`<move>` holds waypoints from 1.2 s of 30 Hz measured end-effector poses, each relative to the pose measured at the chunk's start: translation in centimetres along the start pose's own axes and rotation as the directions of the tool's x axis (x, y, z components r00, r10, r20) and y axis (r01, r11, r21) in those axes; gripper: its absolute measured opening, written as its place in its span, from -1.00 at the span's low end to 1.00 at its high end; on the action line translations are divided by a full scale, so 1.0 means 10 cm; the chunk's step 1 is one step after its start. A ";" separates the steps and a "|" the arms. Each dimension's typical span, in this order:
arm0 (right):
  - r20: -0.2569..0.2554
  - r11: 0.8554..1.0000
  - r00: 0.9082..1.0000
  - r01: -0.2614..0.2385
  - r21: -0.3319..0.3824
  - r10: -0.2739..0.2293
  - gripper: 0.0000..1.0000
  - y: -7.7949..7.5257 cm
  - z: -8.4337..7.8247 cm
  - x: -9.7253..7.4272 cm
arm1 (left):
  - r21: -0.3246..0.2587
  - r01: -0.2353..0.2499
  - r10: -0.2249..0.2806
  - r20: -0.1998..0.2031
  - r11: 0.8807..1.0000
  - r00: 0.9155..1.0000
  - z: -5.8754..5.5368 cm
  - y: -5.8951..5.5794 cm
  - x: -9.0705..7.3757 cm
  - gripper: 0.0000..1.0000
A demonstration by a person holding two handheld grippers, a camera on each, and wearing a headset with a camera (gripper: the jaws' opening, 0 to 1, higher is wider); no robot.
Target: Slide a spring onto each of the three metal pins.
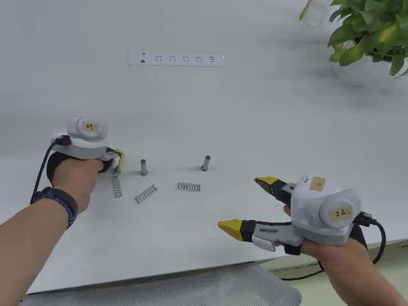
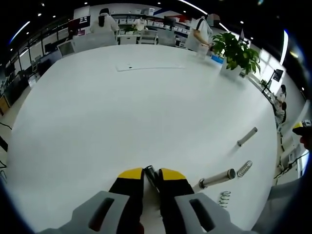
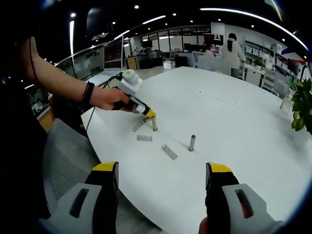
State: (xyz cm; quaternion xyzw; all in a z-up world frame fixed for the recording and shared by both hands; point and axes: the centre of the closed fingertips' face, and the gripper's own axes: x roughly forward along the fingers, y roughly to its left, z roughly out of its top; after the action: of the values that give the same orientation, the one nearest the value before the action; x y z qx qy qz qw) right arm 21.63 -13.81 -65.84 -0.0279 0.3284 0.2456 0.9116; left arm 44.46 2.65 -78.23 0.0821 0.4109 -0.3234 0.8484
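Note:
My left gripper [image 1: 117, 157] [image 2: 151, 174] is shut on a metal pin [image 2: 149, 175] that stands on the white table [image 1: 255, 115]; the other view shows that pin [image 3: 154, 124] under the yellow tips. Two more pins [image 1: 143, 167] [image 1: 205, 163] stand upright to its right. Three springs lie loose in front of them: one [image 1: 116, 186] just below the left gripper, one [image 1: 146, 193] in the middle, one [image 1: 189, 186] to the right. My right gripper [image 1: 248, 204] [image 3: 162, 170] hangs open near the table's front edge, apart from everything, holding nothing.
A white power strip [image 1: 175, 59] lies at the back of the table. A potted plant [image 1: 370, 32] stands at the far right. A grey mesh chair [image 1: 191, 287] sits below the front edge. People stand at desks in the distance [image 2: 102, 19].

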 end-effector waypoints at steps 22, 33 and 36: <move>0.008 1.000 1.000 0.015 0.009 -0.015 0.42 -0.05 -0.02 -0.04 | 0.088 -0.028 0.032 -0.051 0.996 0.998 0.03 0.02 0.03 -1.00; 0.015 1.000 1.000 0.014 0.010 -0.014 0.43 -0.03 0.01 -0.03 | 0.091 -0.004 0.009 -0.049 0.996 0.999 0.01 0.04 -0.03 -1.00; 0.015 1.000 1.000 0.013 0.009 -0.013 0.43 -0.03 0.01 -0.02 | 0.082 -0.003 0.006 -0.036 0.997 0.999 0.03 0.05 -0.08 -1.00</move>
State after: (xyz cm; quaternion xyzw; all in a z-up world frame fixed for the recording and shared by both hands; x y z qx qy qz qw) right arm 21.68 -14.18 -65.68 -0.0240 0.3226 0.2384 0.9157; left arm 44.60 3.31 -77.49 0.1233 0.4122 -0.3367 0.8375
